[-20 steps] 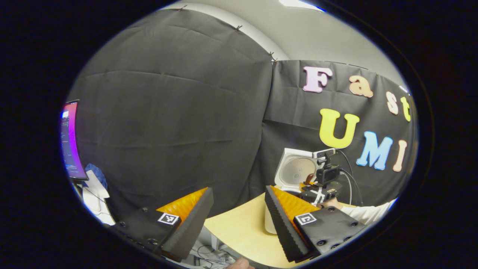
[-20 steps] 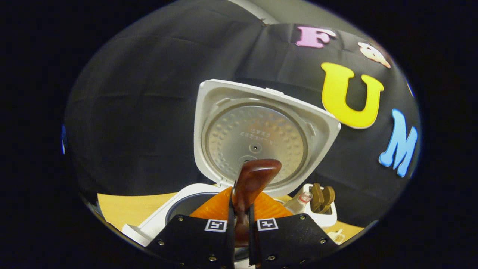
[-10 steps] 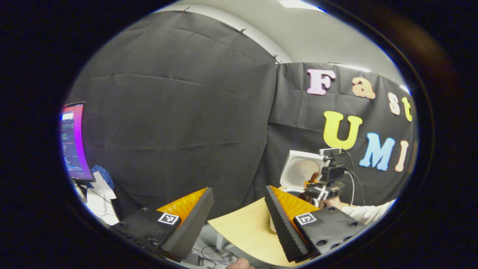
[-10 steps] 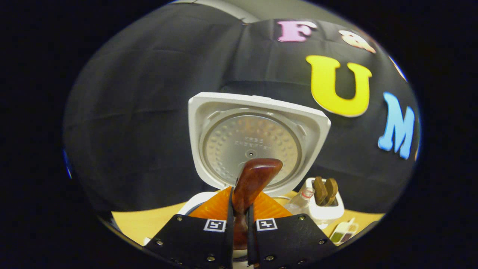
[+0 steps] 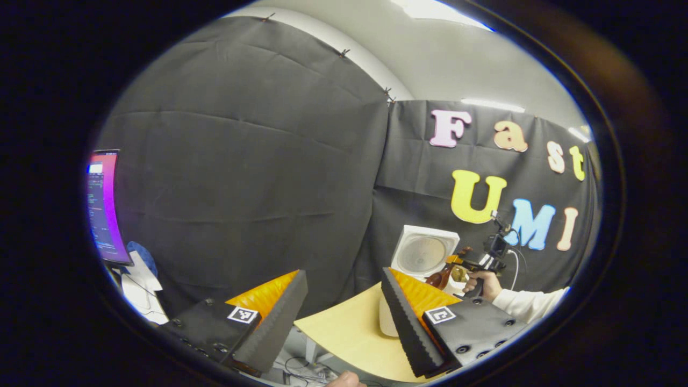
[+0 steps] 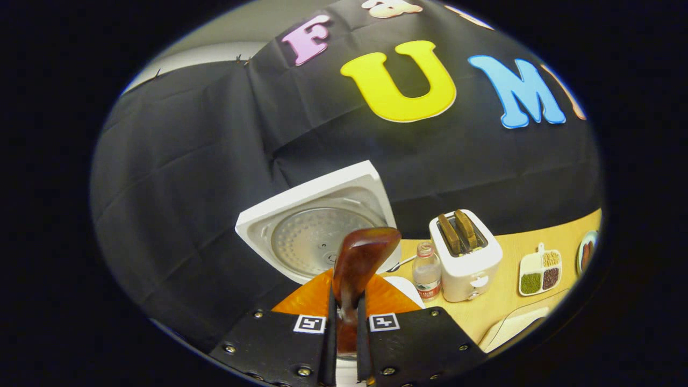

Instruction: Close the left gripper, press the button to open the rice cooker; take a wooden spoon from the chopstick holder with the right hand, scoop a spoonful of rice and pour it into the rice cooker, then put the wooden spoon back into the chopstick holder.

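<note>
We see our right gripper [image 6: 344,301] pinching a wooden spoon [image 6: 359,260], its bowl raised before the rice cooker's open lid [image 6: 317,228]. A toaster [image 6: 466,258] and bottle [image 6: 427,271] stand on the table [image 6: 510,306] beside it. Our left gripper [image 5: 344,306] is spread wide, holding nothing, over the table's near edge.

The left gripper view looks from beyond the counter [image 5: 349,333] edge toward the far-off rice cooker [image 5: 424,252]. The right gripper view sits close, tilted, facing that same rice cooker's [image 6: 317,231] open lid.
</note>
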{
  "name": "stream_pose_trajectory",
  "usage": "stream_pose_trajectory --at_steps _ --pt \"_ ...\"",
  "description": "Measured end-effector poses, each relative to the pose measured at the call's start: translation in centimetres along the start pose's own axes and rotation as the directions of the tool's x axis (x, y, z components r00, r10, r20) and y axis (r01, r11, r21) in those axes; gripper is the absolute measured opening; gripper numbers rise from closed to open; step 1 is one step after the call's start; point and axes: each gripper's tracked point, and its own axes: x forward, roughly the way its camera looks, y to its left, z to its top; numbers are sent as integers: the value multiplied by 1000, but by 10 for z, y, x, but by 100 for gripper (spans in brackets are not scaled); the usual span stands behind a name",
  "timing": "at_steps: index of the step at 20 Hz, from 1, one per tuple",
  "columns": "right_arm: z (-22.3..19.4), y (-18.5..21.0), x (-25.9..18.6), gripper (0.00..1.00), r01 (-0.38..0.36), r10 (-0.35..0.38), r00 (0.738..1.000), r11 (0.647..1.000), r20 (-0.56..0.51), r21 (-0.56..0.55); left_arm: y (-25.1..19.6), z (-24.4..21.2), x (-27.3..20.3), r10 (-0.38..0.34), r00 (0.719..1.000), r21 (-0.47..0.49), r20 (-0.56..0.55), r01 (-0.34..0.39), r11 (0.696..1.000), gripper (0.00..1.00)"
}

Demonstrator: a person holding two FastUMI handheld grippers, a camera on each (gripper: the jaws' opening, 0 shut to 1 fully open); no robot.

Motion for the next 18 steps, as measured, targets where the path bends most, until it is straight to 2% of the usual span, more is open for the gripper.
stream_pose_trajectory --at_steps 5,7,11,13,18 --pt "36 -40 -89 15 20 -26 999 990 37 140 -20 -5 -9 -132 991 -19 4 132 991 93" --pt "51 -64 -124 15 44 -54 996 988 65 150 -36 -17 -4 -179 984 -27 -10 178 984 94" --pt "85 -121 -186 15 57 -90 988 970 129 235 -64 -26 5 -230 973 -18 -17 229 973 93" --pt "100 -172 -217 15 94 -138 978 961 158 261 -83 -28 5 -233 972 -14 -23 233 972 93" --pt "103 -337 -276 15 273 -323 934 920 153 280 -153 -38 0 -207 978 -21 -34 207 978 93"
